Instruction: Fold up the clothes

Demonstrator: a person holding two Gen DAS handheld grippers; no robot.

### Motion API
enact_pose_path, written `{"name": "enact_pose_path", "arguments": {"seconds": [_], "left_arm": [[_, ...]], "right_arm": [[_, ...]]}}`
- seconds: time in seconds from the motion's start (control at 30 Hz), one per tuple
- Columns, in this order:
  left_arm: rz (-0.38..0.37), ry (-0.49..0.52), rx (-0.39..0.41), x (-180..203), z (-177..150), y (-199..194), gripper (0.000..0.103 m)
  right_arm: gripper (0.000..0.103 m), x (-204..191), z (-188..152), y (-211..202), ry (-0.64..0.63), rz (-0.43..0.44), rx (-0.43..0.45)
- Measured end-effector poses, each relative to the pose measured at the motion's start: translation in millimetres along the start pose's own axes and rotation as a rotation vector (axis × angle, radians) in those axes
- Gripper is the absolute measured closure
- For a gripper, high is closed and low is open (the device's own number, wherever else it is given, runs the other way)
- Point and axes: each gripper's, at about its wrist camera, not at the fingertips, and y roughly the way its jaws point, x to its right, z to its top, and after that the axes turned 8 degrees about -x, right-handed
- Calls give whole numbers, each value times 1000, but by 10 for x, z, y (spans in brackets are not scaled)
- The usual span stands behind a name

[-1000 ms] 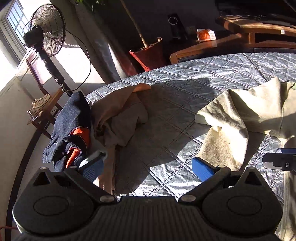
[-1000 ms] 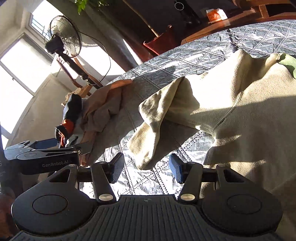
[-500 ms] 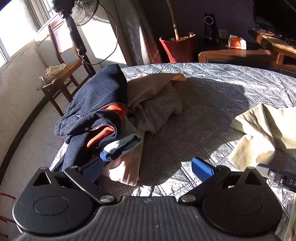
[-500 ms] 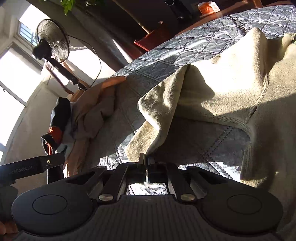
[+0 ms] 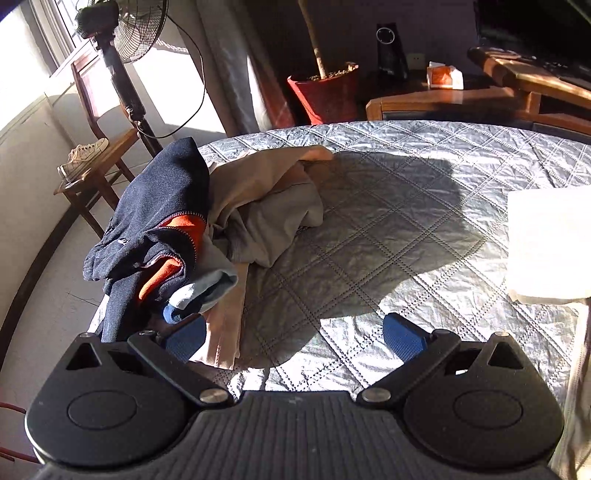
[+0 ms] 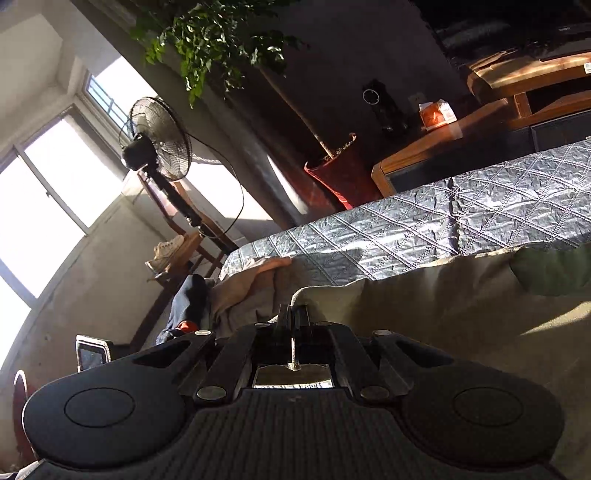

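Note:
A cream sweater lies on the grey quilted table and fills the lower right of the right wrist view. My right gripper is shut on the sweater's sleeve end, lifted off the table, with the cloth hanging from the closed pads. In the left wrist view the same cream sweater shows as a bright raised panel at the right edge. My left gripper is open above the near table edge, nothing between its blue pads. A pile of clothes lies at the table's left.
The pile holds a navy jacket with orange lining and beige and grey garments. Beyond the table stand a fan, a wooden chair with a shoe, a red plant pot and a wooden cabinet.
My right gripper closed on the cream sleeve end and rose, lifting the cloth off the table. The left gripper swung left toward the clothes pile and stayed open.

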Motion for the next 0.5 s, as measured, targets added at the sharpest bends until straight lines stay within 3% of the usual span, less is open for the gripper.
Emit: {"name": "enact_pose_path", "arguments": {"seconds": [0.13,0.2,0.33,0.5], "left_arm": [[-2,36,14,160,-1,-43,1],[-5,49,10,224,-5,-41,1],[-18,113,16,421,-41,-73,1],[-18,182,27,654,-83,-111,1]], "right_arm": [[102,368,18,-770,134,-42,139],[102,619,-186,-1019,225,-93,172],[102,1201,-820,-1216,458,-170,189],[102,1528,-1329,-1167,568,-219,180]]}}
